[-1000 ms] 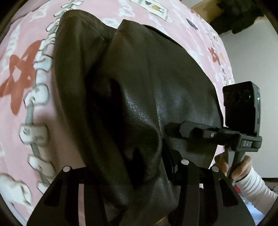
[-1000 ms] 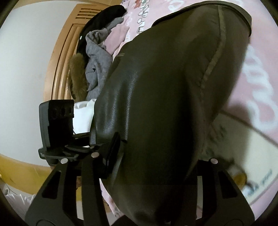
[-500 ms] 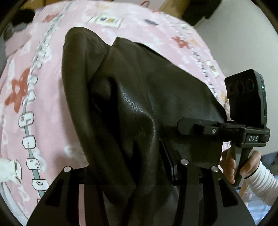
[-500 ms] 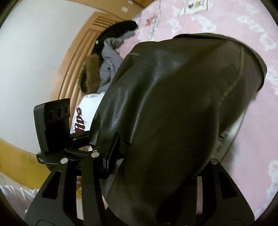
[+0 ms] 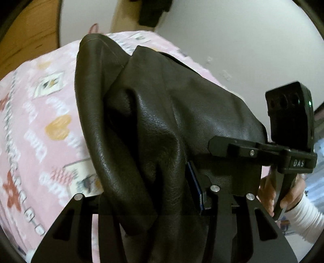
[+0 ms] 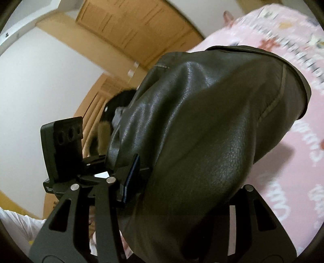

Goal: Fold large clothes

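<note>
A dark brown leather jacket point(image 5: 162, 113) hangs above the pink bed, held up by both grippers. My left gripper point(image 5: 149, 192) is shut on a bunched edge of it; one blue pad point(image 5: 194, 182) presses the leather and the other finger is hidden under the folds. In the right wrist view the jacket point(image 6: 212, 121) bulges over my right gripper point(image 6: 182, 192), which is shut on it, with one pad point(image 6: 131, 178) showing. The right gripper point(image 5: 214, 144) shows at the jacket's other edge, a hand point(image 5: 269, 194) on its handle. The left gripper point(image 6: 97, 159) shows beside the jacket.
A pink patterned bed cover point(image 5: 40, 125) lies below the jacket and continues at the right point(image 6: 293, 161). Other clothes are piled point(image 6: 113, 113) by a wooden headboard. A wooden door point(image 6: 131, 30) and white wall stand behind. A dark item point(image 5: 154, 10) hangs on the wall.
Both grippers have risen with the jacket still gripped. The bed has dropped lower in both views, more wall and door show, and the left view has rolled.
</note>
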Available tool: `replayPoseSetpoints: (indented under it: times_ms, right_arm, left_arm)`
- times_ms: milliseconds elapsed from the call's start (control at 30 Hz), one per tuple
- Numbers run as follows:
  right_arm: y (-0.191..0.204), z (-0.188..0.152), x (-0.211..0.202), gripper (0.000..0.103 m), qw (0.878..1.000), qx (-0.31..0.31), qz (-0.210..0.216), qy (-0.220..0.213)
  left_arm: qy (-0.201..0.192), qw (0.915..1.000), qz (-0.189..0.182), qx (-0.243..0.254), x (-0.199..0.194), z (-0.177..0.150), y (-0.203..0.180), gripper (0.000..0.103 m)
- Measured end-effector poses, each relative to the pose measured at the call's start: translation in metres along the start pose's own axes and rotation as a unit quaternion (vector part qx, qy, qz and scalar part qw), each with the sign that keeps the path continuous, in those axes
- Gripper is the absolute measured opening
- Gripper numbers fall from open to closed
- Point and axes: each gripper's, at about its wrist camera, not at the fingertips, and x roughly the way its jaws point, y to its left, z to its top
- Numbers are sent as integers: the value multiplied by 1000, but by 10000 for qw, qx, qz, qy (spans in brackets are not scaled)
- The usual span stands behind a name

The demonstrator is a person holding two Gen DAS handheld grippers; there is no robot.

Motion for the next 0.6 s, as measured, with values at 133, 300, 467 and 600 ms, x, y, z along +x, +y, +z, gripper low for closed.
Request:
replayPoseSetpoints:
  times_ms: [133,300,467,600]
  right_arm:
    - [-30,13,-71,45,9987,16,-259,-448]
    - [-94,32,-182,45,9922,124,-673,-1042]
    - [-166,64,-287,45,9850,193,-1102,-1314]
    - [-249,103,-357,45,9810,353,-1452,-1239]
  left_arm:
    - [-24,9990,-190,397,27,39,-63,42]
    - [77,9947,-500,894,84,93,-161,42]
    - [189,9884,-730,1315,162,161,-286,42]
    - [417,9857,-936,1336,237,217,-367,42]
